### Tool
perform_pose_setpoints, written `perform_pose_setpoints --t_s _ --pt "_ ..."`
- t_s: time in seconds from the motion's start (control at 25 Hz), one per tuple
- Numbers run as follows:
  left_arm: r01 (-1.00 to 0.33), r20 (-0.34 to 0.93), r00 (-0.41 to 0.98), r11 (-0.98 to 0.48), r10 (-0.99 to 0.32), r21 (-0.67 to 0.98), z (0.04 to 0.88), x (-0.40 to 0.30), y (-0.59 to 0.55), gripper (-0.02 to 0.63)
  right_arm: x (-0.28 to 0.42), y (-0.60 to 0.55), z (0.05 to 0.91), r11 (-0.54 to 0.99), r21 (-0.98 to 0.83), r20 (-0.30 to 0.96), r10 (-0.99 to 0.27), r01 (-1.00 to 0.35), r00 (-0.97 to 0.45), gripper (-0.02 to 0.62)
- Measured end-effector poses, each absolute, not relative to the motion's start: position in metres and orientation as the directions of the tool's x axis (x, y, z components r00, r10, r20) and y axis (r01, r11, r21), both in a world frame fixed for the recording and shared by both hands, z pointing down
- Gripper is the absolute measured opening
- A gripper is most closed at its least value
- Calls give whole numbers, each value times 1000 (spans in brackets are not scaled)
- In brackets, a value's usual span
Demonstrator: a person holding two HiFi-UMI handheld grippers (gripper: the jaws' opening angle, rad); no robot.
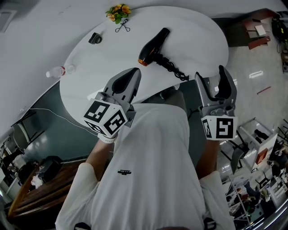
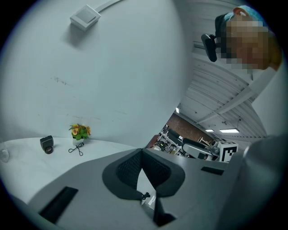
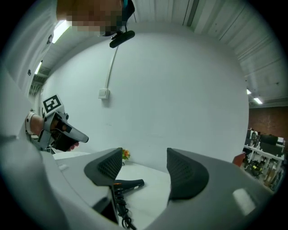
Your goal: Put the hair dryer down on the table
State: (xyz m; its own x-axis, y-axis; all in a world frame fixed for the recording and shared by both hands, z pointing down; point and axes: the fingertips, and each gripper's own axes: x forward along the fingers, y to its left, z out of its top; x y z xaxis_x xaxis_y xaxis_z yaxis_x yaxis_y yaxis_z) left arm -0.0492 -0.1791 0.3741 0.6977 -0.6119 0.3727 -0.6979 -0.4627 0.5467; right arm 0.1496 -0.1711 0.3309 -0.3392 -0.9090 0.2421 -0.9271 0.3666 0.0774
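The black hair dryer (image 1: 153,46) with an orange nozzle lies on the white oval table (image 1: 198,36), and its coiled cord (image 1: 173,67) trails toward the near edge. Both grippers are held back from it, above the table's near edge. My left gripper (image 1: 129,78) is shut with nothing in it; its pads (image 2: 135,167) meet at the tips. My right gripper (image 1: 211,80) is open and holds nothing. In the right gripper view the hair dryer (image 3: 128,184) lies on the table beyond the gap between the jaws of that gripper (image 3: 144,164).
At the table's far side stand a small flower pot (image 1: 118,12), a pair of scissors (image 1: 123,26) and a small black object (image 1: 95,38). A plastic bottle (image 1: 56,71) lies at the left edge. Cluttered shelves (image 1: 256,148) stand to the right.
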Motion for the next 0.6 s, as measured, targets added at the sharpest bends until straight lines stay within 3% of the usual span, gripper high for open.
perform_pose_setpoints --t_s 0.16,0.44,0.6 --pt "-701 369 694 -464 -618 541 372 -50 -181 9 170 -164 316 287 37 189 -943 -957 -275 294" --pt "-727 369 675 -492 -639 479 366 -55 -182 9 185 -145 308 213 88 181 -964 -973 -194 118" --pt "-742 368 663 -506 -652 441 363 -56 -183 9 191 -138 309 176 101 198 -968 -979 -153 60"
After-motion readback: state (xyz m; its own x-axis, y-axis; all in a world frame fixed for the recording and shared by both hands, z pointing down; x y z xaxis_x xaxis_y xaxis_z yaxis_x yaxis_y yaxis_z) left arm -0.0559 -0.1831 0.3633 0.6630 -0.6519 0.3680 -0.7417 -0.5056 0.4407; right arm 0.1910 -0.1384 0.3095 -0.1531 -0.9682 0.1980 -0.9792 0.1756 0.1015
